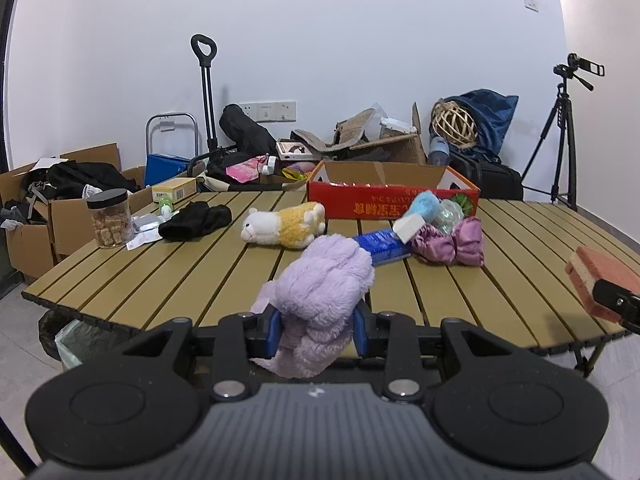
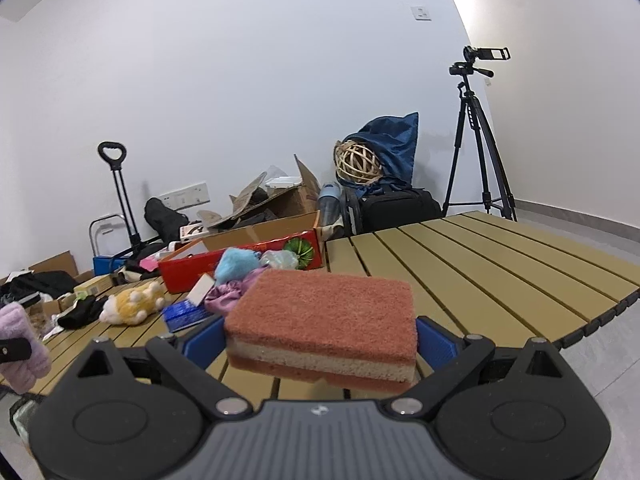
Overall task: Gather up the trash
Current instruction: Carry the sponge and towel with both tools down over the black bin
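Slats of tan wood make up the table [image 1: 160,280], the biggest thing in both views, with grey floor past its near edge. At its far side lies a red cardboard box [image 1: 384,200], open at the top. Beside the box's right end sits a heap: a crumpled pink-purple satin cloth [image 1: 452,242], a light blue fluffy piece [image 1: 426,202], a clear crinkled plastic wrapper [image 1: 450,212] and a white block [image 1: 408,226] that rests on a blue packet [image 1: 384,244]. Left of the heap a yellow-and-white plush animal [image 1: 284,226] lies on its side, and further left are a black cloth [image 1: 196,220] and a clear jar [image 1: 110,220] with a black lid near the left edge.

In the left wrist view the left gripper [image 1: 318,332] has its blue-padded fingers [image 1: 273,330] pinching a lilac plush item [image 1: 320,292], which stands up between them above the table's near edge. In the right wrist view the right gripper [image 2: 320,344] has its fingers [image 2: 434,346] spread wide and pressed against the two ends of a pink-and-beige layered sponge [image 2: 324,324], held flat and clear of the table. The sponge also shows at the right edge of the left wrist view.
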